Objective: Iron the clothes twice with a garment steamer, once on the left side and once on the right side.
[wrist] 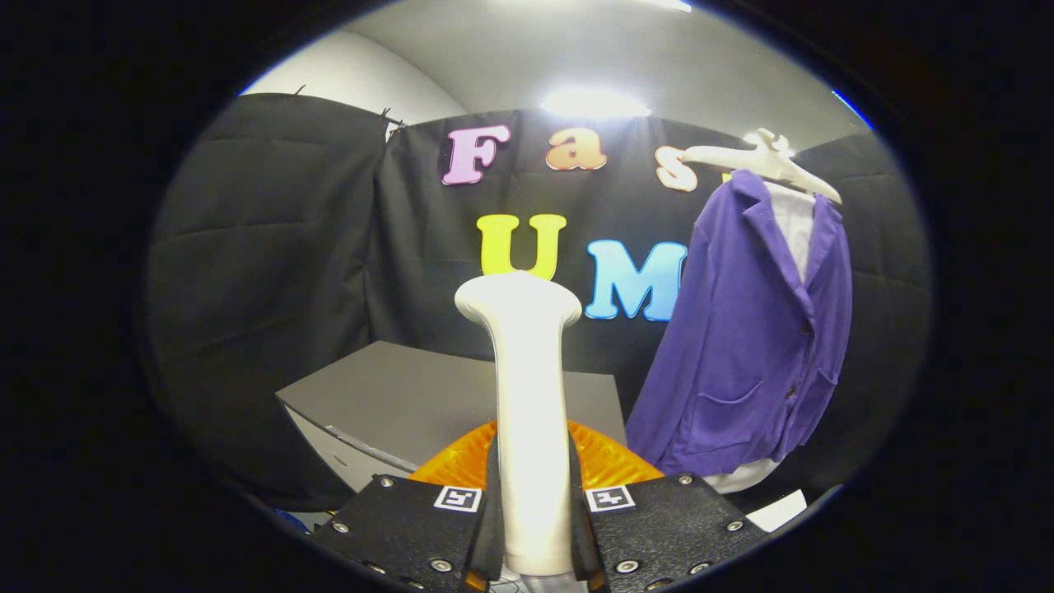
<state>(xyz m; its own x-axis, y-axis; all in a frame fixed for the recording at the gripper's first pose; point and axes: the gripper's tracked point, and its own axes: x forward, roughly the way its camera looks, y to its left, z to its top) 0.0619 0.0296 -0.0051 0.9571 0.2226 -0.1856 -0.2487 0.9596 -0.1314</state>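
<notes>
While the gripper (531,527) sits at the bottom centre of the frame, its 2 fingers (492,519) are clenched on the handle of the garment steamer (527,412), 1 finger pressing each side of the pale shaft. That steamer stands upright between them, its handle rising straight up the middle of the frame and flaring into a wider, rounded head just above the frame's centre. Behind the lower part of the handle, an orange ribbed piece (605,457) fans out to both sides just beyond the fingers.

Right of centre hangs the purple jacket (749,346), well apart from the steamer head and beyond it. It is draped on a white hanger (770,161) in the upper right of the frame, with a white garment (795,226) showing inside its open collar and again below its hem. The jacket has lapels, a patch pocket low on its front and dark buttons down its closure; it hangs slightly tilted in the fisheye picture.

Left of centre and lower, beyond the fingers, a grey tabletop (412,391) juts out from the black cloth wall (272,247), its front edge pale. A bright ceiling light (594,103) glares at the upper centre, above the cloth.
</notes>
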